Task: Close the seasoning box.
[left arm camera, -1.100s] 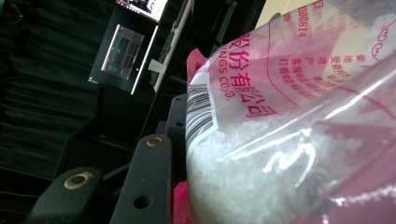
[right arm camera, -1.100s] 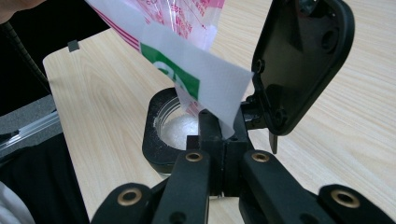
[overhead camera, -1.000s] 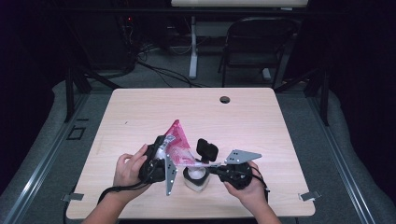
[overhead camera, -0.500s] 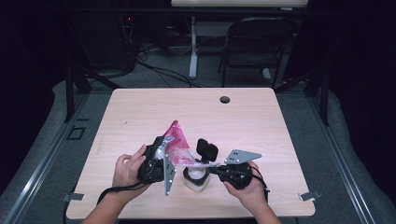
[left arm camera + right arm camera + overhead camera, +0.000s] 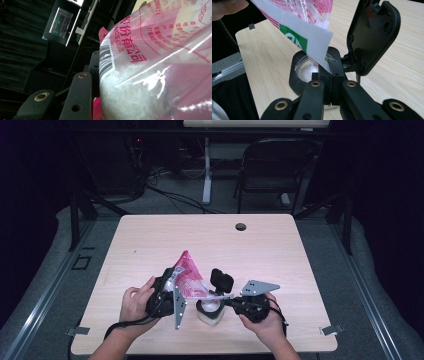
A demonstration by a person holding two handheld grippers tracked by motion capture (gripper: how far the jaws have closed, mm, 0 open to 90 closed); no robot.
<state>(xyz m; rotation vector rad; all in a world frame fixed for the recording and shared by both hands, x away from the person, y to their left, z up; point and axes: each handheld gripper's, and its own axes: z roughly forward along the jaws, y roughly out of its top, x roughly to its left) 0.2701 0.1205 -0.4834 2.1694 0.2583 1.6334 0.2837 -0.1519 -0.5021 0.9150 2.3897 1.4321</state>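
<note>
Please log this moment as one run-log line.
left gripper: grips pink bag | right gripper: clamps jar | bag corner over jar mouth | lid open

Bag (image 5: 155,50) — thin glossy clear plastic film, pink print, white coarse grains inside. Container (image 5: 307,72) — clear smooth body, matt black plastic collar and flip lid (image 5: 372,32). Table (image 5: 280,250) — pale wood-grain laminate, smooth, low sheen. Jaws of both grippers — matt black plastic, brass-coloured rivets.
</note>
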